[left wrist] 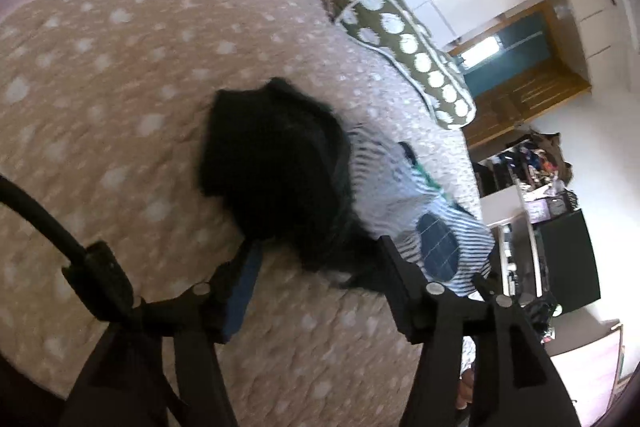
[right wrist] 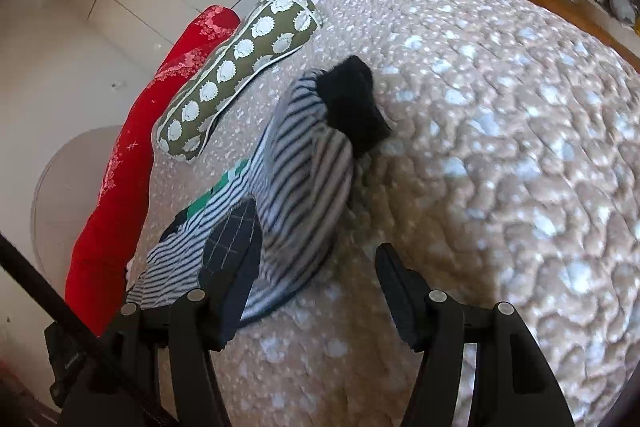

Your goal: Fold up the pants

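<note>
Black pants are being approached by released left gripper and right gripper; a hem should be grasped squarely.

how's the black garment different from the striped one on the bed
The black garment is plain and dark all over; the striped garment has navy and white stripes with a checked navy patch and a green bit.
The black garment looks like the smaller heap in the right wrist view; the striped garment spreads longer toward the gripper.
Both lie crumpled and touching on the spotted beige bedspread, and neither is gripped.
</note>
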`<control>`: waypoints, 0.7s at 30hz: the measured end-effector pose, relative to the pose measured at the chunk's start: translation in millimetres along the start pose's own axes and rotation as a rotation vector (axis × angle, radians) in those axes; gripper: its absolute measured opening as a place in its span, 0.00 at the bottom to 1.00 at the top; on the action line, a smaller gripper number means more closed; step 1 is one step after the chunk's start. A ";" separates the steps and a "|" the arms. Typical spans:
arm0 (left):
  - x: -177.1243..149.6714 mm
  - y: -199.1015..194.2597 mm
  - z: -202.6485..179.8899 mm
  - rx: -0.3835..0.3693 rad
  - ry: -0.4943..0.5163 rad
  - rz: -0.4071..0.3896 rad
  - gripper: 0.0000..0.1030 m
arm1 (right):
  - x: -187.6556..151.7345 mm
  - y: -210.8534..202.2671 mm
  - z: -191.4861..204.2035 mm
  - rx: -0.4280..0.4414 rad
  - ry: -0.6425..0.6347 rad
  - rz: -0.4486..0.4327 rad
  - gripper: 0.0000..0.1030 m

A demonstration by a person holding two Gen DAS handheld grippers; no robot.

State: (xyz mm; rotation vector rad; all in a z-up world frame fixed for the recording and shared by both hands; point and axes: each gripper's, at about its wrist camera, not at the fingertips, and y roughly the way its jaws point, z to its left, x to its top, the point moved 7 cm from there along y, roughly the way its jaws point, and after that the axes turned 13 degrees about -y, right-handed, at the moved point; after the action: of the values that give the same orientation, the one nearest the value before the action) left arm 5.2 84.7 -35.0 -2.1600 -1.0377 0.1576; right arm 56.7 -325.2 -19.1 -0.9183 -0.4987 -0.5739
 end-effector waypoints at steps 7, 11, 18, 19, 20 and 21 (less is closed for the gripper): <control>22.5 31.2 -7.9 0.051 -0.028 0.006 0.43 | 21.7 25.9 -4.1 -0.025 0.030 -0.009 0.38; 24.7 27.6 -7.1 0.048 -0.028 0.023 0.17 | 25.6 26.9 -0.4 0.062 0.087 -0.010 0.13; 10.0 -2.2 -18.0 0.035 0.014 0.008 0.16 | 22.2 -13.8 20.9 0.099 0.056 -0.066 0.11; 7.1 -6.3 -18.6 0.033 0.019 0.005 0.16 | 20.2 -19.6 22.6 0.098 0.044 -0.067 0.11; 3.8 -11.2 -18.3 0.034 0.024 0.001 0.16 | 16.9 -25.1 23.7 0.094 0.032 -0.068 0.11; 0.8 -15.7 -17.1 0.036 0.029 -0.005 0.16 | 12.7 -31.5 24.1 0.088 0.022 -0.067 0.11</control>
State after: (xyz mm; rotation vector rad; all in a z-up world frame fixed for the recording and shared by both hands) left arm 2.5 82.2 -12.0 -2.1212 -1.0165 0.1410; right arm 41.9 -323.1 19.8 -0.8134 -0.5327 -0.6180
